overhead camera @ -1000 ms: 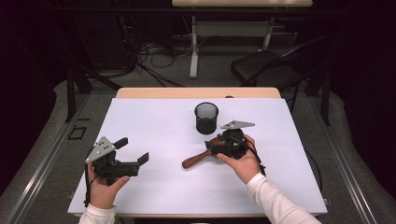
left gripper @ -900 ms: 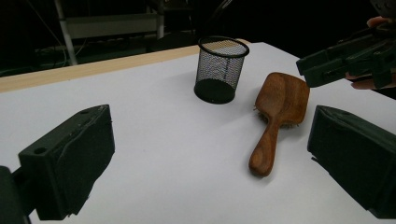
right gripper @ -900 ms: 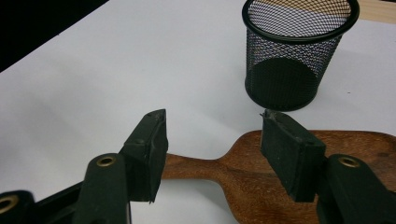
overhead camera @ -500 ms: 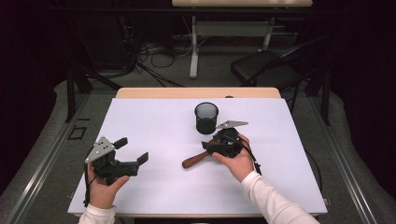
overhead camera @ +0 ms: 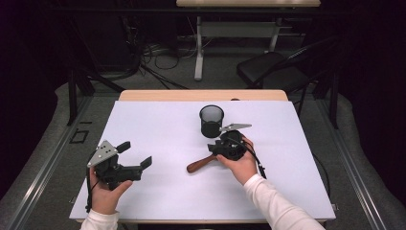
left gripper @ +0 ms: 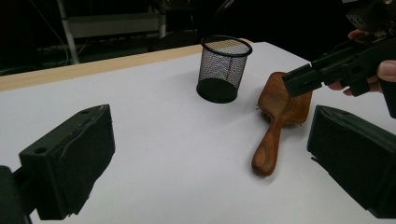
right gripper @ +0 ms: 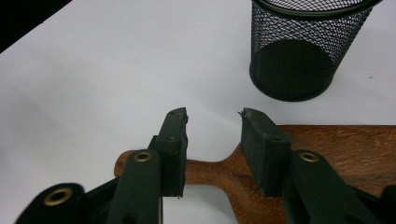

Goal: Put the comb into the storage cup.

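- My right gripper (right gripper: 212, 119) has just been closing; its fingers (right gripper: 173, 140) stand apart, astride the neck of the wooden hairbrush (right gripper: 327, 154), not visibly pressing on it.
- The hairbrush (overhead camera: 206, 163) lies flat on the table (overhead camera: 158, 120), handle toward 8 o'clock, near the mesh cup (overhead camera: 211, 120), which stands at 12 o'clock from it.
- My left gripper (overhead camera: 136, 158) rests at 9 o'clock, well apart, fingers (left gripper: 70, 163) wide and empty.
- Judgement: centre both pads on the narrow neck, close squarely, then lift level; a grip on the taper could slip toward the handle.
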`<state>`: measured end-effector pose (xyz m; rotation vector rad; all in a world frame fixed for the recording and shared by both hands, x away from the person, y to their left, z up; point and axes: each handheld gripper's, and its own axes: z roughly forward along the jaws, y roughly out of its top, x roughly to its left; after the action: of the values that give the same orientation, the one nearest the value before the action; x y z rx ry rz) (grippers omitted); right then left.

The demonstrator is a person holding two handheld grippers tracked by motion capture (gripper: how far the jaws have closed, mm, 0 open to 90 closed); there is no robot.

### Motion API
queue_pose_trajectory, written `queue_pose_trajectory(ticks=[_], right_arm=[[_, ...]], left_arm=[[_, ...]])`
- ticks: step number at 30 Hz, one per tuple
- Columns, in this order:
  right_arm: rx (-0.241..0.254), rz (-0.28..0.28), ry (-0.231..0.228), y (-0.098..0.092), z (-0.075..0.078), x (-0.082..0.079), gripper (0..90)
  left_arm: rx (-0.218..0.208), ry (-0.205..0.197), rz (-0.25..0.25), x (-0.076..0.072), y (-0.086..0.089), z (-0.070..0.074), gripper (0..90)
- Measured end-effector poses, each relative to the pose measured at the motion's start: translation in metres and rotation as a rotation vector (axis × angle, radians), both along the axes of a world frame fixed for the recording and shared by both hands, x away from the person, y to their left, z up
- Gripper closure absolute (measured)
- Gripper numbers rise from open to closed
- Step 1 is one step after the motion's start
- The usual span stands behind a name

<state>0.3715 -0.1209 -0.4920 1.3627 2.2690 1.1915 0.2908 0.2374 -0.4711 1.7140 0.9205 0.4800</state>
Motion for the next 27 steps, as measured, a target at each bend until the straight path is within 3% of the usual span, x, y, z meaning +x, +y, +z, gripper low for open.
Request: queue_pose_trajectory(ticks=[19,27], right_arm=[[-0.034,-0.035,0.015,0.000,-0.012,0.014,87.8],[-0.026,-0.006,0.032,0.012,-0.019,0.013,90.0]], left_arm=[[0.003,0.007,0.007,0.001,0.000,-0.002,1.0],[0.002,0.009,0.005,0.001,0.000,-0.003,1.5]])
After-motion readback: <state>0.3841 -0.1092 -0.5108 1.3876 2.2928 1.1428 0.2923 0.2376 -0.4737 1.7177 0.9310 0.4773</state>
